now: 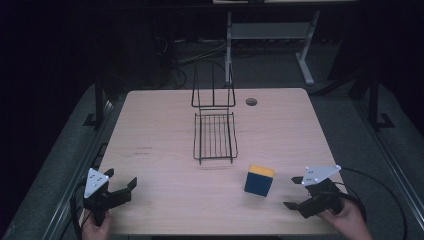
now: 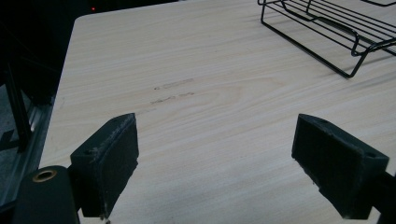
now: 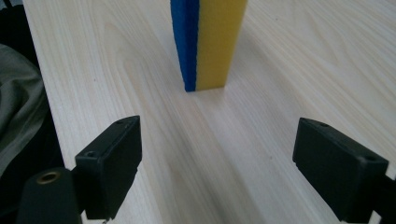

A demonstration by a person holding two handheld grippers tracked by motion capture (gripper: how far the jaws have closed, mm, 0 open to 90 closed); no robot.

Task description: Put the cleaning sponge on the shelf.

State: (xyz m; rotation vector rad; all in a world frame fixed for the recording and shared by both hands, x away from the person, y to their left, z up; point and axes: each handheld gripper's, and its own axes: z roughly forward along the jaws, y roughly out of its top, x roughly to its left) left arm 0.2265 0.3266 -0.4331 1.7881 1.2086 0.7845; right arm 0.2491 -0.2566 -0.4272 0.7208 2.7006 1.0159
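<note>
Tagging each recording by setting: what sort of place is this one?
Probably a lab or workshop recording station, not a home. A bare wooden table with a cable hole stands in a dark room, loose cables and a metal stand lie behind it, and a person holds two grippers.

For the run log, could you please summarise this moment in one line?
sponge: upright, free | right hand-held gripper: open, short of sponge | left hand-held gripper: open, empty | wire rack: mid-table

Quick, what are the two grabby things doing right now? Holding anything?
Left hand-held gripper: open, holding nothing, over bare table.
Right hand-held gripper: open, holding nothing; the blue and yellow sponge stands ahead of it, untouched.
</note>
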